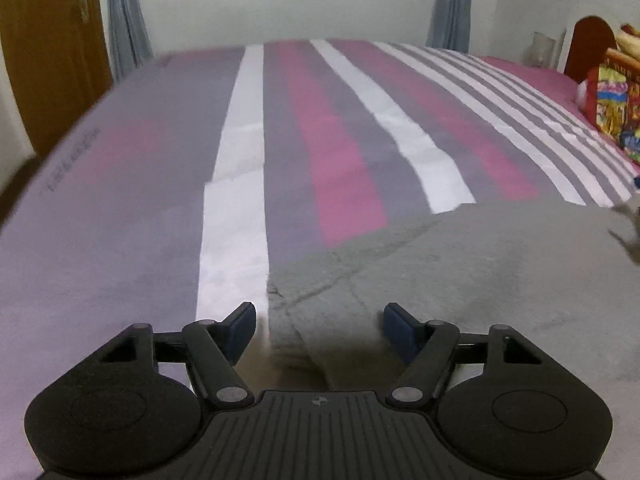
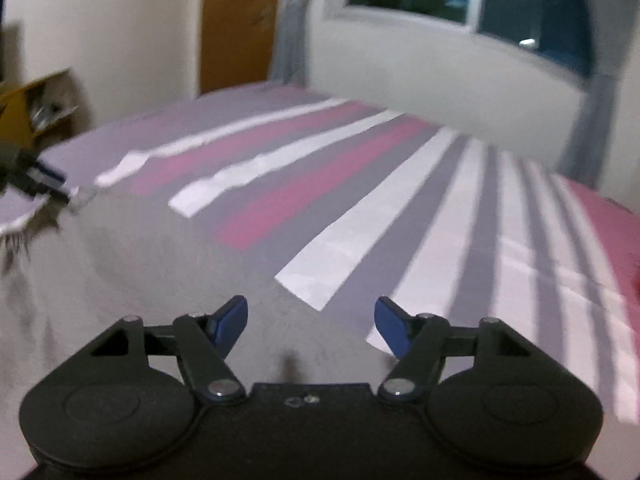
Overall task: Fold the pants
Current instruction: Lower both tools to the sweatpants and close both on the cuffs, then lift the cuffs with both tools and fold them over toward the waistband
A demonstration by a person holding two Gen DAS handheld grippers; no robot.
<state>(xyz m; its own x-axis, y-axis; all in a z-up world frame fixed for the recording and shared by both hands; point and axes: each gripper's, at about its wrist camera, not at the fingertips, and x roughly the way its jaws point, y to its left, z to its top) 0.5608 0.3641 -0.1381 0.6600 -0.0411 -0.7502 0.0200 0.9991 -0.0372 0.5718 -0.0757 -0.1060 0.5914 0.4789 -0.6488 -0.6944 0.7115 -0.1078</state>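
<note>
**Both grippers over the near end of the pants, jaws apart and empty**

Left wrist view: I see the left gripper [image 1: 319,320] with its jaws standing moderately wide and nothing between the blue pads [image 1: 244,322]. The grey pants [image 1: 460,280] lie flat on the striped bedsheet [image 1: 248,140], directly ahead of and below the jaws, spreading to the right. Their left edge runs just inside the left pad, beside a white stripe. The sheet to the left and far side is open room.

Right wrist view: I see the right gripper [image 2: 311,322] likewise parted, holding nothing. The pants [image 2: 168,280] lie below the jaws and extend left; their right edge passes under the right pad. The left gripper [image 2: 36,178] shows at far left, near the opposite edge. I cannot tell the long axis with certainty; I judge each gripper nearest its own side.
</note>
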